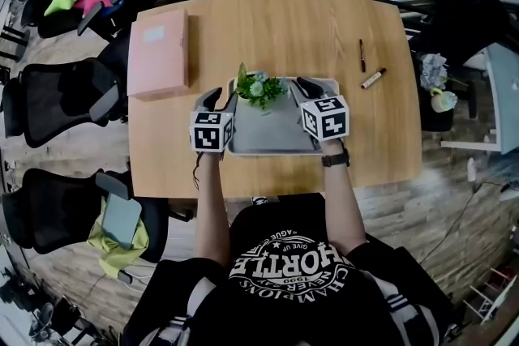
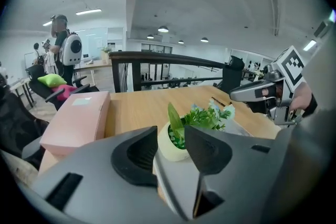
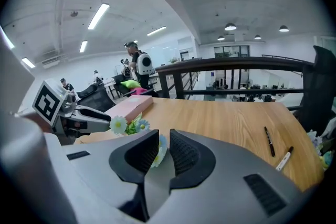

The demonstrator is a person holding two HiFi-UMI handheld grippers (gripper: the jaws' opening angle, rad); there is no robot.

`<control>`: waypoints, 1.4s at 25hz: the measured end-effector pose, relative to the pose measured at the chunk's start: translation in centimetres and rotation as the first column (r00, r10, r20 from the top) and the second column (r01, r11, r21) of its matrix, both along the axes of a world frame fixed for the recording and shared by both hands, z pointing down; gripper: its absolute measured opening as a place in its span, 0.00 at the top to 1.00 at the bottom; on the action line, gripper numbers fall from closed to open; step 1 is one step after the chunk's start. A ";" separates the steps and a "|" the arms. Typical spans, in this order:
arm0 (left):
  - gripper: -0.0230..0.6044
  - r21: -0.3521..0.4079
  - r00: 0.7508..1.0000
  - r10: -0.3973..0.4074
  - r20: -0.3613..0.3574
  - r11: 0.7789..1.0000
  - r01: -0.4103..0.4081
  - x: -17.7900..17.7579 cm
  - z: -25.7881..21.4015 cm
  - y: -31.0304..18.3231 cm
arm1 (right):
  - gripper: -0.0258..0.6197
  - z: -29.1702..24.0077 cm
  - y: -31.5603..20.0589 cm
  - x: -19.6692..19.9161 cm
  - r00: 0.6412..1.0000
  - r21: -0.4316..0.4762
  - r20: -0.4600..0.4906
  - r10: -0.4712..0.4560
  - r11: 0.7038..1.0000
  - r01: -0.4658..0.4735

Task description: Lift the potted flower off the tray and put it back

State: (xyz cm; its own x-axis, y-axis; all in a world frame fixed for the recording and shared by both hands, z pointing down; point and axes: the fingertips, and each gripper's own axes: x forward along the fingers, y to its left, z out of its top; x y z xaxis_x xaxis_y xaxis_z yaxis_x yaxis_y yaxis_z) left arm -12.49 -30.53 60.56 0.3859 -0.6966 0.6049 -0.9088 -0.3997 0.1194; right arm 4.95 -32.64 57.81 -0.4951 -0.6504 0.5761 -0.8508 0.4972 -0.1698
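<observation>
The potted flower [image 1: 259, 88], green leaves and pale blooms in a cream pot, stands upright at the far edge of the grey tray [image 1: 272, 134] on the wooden table. My left gripper [image 1: 221, 101] sits at the tray's left rim. In the left gripper view, its jaws [image 2: 169, 139] stand apart with the rim between them and the pot [image 2: 199, 117] just beyond. My right gripper [image 1: 312, 91] is at the tray's right rim. Its jaws [image 3: 164, 139] are parted by a narrow gap astride the rim, with the flowers [image 3: 126, 124] to their left.
A pink box [image 1: 159, 53] lies at the table's far left. A dark pen [image 1: 362, 55] and a marker [image 1: 373, 78] lie at the right. Office chairs [image 1: 61, 101] line the table's left side. A dark railing [image 2: 173, 60] runs behind the table.
</observation>
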 end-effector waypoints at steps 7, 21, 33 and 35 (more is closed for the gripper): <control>0.65 -0.068 1.000 0.000 -0.002 0.998 0.000 0.2 3.0 -0.2 | 0.77 3.4 -0.2 -0.5 0.999 -0.106 0.003 -0.050 0.993 0.050; 0.56 -0.162 0.997 0.069 -0.016 0.984 -0.071 -0.3 6.2 0.6 | 0.68 7.8 -0.3 -1.5 0.986 -0.186 0.010 -0.166 0.968 0.165; 0.48 -0.119 0.955 0.298 -0.001 0.948 -0.296 1.9 7.4 1.3 | 0.46 9.8 0.8 -2.6 0.913 -0.207 -0.024 -0.408 0.895 0.394; 0.48 -0.123 0.947 0.322 0.023 0.941 -0.317 2.0 7.8 1.2 | 0.43 10.3 0.9 -2.9 0.886 -0.201 -0.053 -0.460 0.874 0.442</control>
